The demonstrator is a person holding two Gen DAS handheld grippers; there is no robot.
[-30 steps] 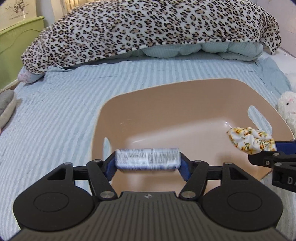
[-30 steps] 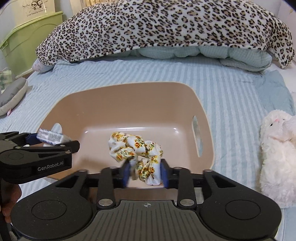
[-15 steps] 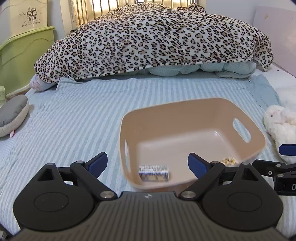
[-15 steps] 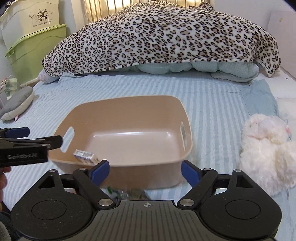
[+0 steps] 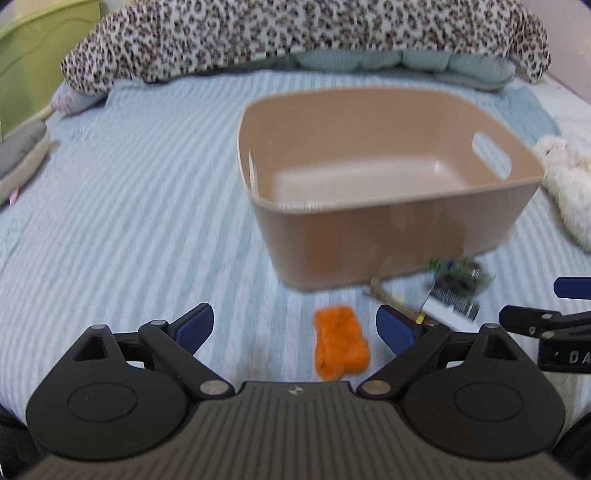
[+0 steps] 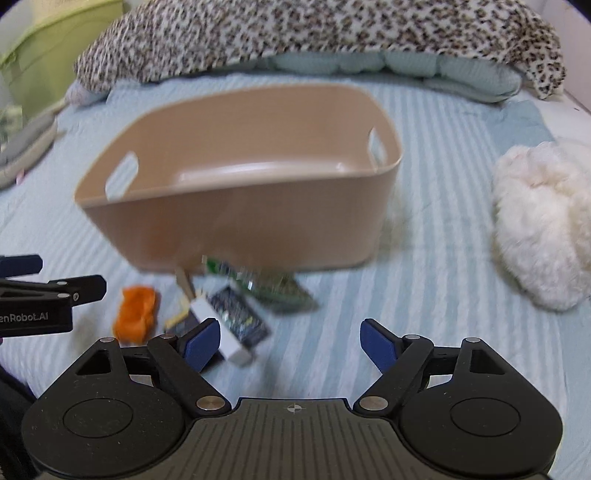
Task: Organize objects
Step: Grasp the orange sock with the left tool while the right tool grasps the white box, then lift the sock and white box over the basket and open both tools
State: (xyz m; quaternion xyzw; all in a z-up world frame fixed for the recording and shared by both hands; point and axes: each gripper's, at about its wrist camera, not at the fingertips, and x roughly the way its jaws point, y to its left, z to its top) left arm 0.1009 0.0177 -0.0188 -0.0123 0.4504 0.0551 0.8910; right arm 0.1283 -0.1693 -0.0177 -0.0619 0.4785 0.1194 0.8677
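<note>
A tan plastic bin [image 5: 388,236] with handle slots stands on the striped bed; it also shows in the right wrist view [image 6: 258,218]. My left gripper [image 5: 295,326] is open and empty, low over an orange soft item [image 5: 340,341]. My right gripper [image 6: 290,341] is open and empty, near a white-and-dark box [image 6: 229,325], a green packet [image 6: 266,284] and the orange item [image 6: 136,314]. A strip of the dropped pack [image 5: 306,205] peeks over the bin's near rim. The floral scrunchie is hidden inside the bin.
A white plush toy [image 6: 543,218] lies right of the bin. A leopard-print blanket [image 5: 295,33] is piled at the back. A grey cushion [image 5: 22,158] and a green storage box [image 5: 40,48] are at the left.
Both grippers let go of their items into the bin, opened, then pulled back and dropped low toward the loose items in front of the bin.
</note>
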